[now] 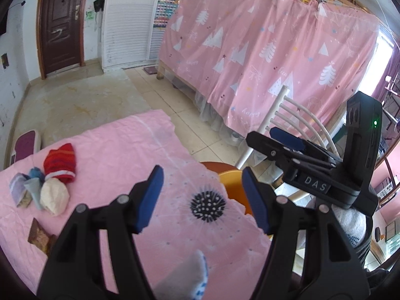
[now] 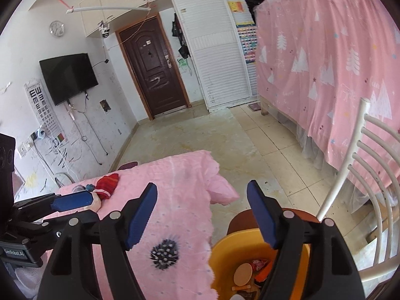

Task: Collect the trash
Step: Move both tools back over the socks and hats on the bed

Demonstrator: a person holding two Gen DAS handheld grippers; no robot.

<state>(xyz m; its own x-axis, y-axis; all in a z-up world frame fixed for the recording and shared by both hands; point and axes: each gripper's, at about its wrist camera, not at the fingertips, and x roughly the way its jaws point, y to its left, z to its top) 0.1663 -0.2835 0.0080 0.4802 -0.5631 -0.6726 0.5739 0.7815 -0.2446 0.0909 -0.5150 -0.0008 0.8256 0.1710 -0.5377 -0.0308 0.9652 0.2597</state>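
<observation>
Blue rubber pads frame both views: our left hand-held gripper (image 1: 202, 197) and right hand-held gripper (image 2: 202, 215) both hang spread and empty. We judge ourselves between pickups. Some trash already sits in the smooth orange bin (image 2: 225, 247) at lower right, beside the table (image 1: 120, 150) with its crinkled pink cloth. Next, the left should reach the flat brown wrappers (image 1: 40, 236) at lower left.
</observation>
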